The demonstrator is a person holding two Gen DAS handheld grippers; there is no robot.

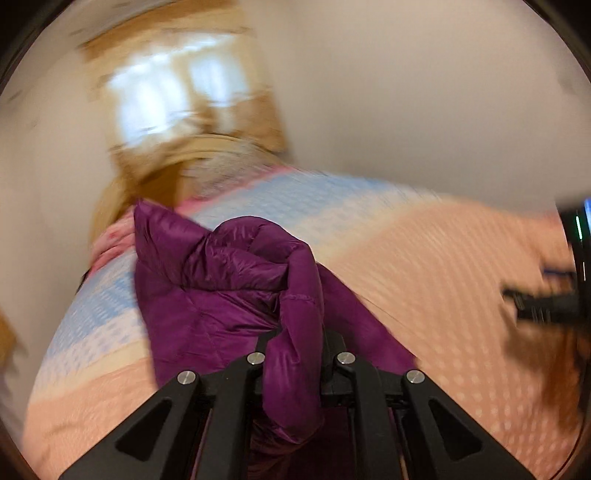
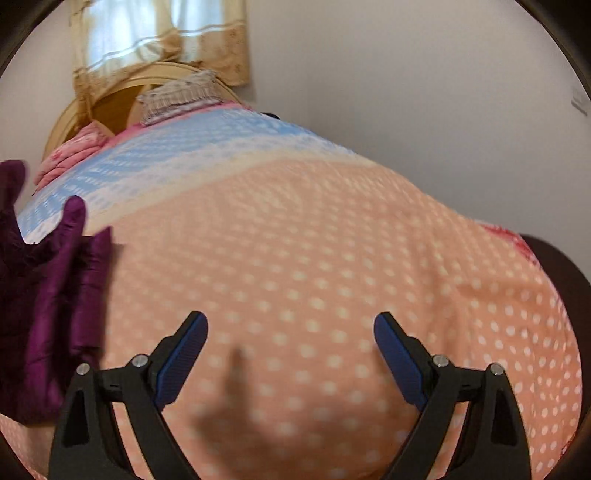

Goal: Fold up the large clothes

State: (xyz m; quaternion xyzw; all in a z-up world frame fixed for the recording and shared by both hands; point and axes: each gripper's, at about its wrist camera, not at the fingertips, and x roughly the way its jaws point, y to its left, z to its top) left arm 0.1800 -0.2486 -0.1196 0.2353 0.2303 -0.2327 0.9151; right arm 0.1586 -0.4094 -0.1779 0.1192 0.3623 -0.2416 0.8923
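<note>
A shiny purple puffer jacket (image 1: pixel 221 280) lies bunched on the bed. My left gripper (image 1: pixel 295 343) is shut on a thick fold of the purple jacket, and the cloth fills the gap between the fingers. The left wrist view is motion-blurred. My right gripper (image 2: pixel 290 334) is open and empty above the orange polka-dot bedspread (image 2: pixel 314 240). The jacket (image 2: pixel 48 295) shows at the left edge of the right wrist view, apart from the right gripper. The right gripper also shows, blurred, at the right edge of the left wrist view (image 1: pixel 546 299).
The bedspread has a blue and white band (image 2: pixel 207 147) toward the head of the bed. Pink pillows (image 2: pixel 74 151) and a rounded wooden headboard (image 2: pixel 110 96) lie beyond it. A curtained window (image 2: pixel 155 33) and plain walls stand behind.
</note>
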